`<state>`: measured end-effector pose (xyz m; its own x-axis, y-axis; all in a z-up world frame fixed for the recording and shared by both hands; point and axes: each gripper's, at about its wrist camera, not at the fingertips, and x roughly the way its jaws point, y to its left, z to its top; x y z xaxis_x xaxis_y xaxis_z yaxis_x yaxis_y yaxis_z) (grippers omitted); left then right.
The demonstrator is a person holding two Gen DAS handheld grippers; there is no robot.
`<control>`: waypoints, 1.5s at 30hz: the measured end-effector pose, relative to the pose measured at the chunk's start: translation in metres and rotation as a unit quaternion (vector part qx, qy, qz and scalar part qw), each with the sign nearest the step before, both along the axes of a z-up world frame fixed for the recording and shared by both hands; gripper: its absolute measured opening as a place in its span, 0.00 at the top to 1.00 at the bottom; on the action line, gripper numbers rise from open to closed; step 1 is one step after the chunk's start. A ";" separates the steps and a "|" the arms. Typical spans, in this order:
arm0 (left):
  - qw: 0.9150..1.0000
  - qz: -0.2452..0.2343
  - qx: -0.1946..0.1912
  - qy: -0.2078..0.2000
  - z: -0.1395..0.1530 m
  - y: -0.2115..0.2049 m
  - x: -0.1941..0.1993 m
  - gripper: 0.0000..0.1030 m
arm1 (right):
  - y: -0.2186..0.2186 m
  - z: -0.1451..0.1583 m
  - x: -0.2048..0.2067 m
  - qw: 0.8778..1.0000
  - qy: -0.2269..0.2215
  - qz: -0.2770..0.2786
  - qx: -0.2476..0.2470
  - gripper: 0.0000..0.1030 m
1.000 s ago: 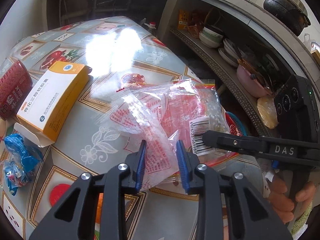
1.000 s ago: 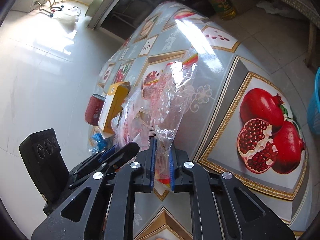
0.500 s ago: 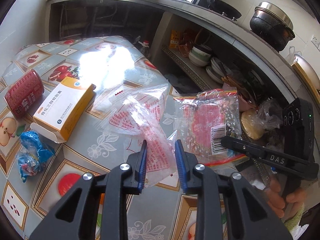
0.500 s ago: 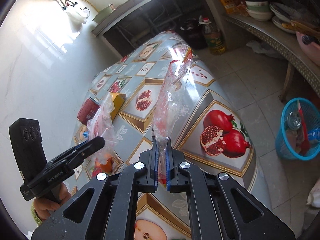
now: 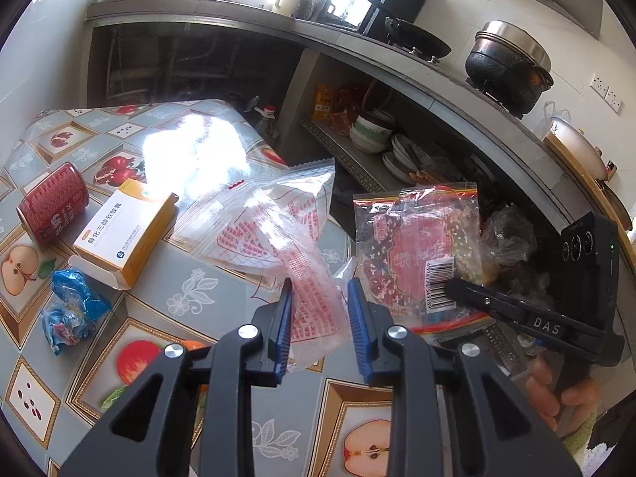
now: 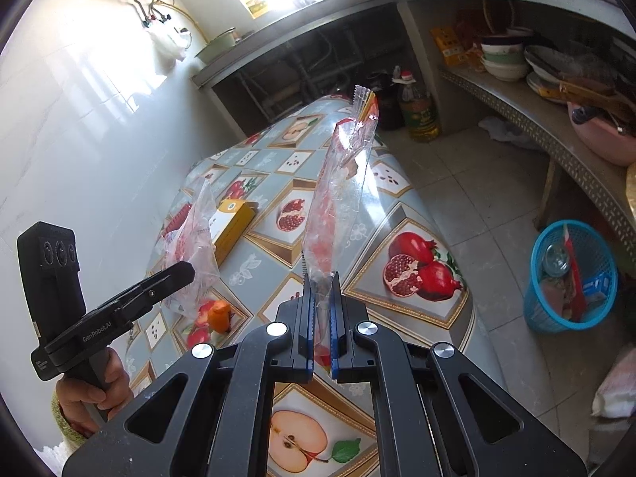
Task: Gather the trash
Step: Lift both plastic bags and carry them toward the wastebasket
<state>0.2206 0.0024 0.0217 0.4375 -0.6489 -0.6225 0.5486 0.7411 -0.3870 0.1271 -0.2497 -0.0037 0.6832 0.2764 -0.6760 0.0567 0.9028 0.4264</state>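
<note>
The table (image 6: 401, 214) has a fruit cloth. Past its far corner, on the floor, stands a blue basket (image 6: 537, 310) with trash in it. The right gripper (image 6: 321, 310) is squeezed tight on a red plastic bag (image 6: 338, 198), held up above the table. The left gripper (image 5: 320, 320) holds 1 clear bag (image 5: 278, 230) over the table, its blue fingers (image 5: 283, 318) only part closed. A yellow box (image 5: 127, 230), a red can (image 5: 51, 208) and a blue wrapper (image 5: 69, 310) lie on the table.

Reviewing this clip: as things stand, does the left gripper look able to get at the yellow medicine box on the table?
Probably not right away. The left gripper has a clear printed bag between its fingers, though the jaws look part open. The yellow medicine box lies off to its left, with nothing on top of it.
</note>
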 end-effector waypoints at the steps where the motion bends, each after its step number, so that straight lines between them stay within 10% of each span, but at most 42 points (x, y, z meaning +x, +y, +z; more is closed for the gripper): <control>1: 1.000 -0.002 -0.001 -0.002 0.002 -0.001 -0.002 0.75 | 0.000 0.001 -0.002 1.000 -0.002 -0.001 -0.002 0.95; 35: 0.992 -0.116 -0.032 -0.025 0.043 -0.099 -0.057 0.75 | -0.058 0.036 -0.076 0.994 -0.053 -0.087 -0.040 0.96; 45: 0.982 -0.189 -0.012 0.025 0.029 -0.196 -0.052 0.75 | -0.139 0.028 -0.123 0.968 -0.030 -0.211 -0.132 0.96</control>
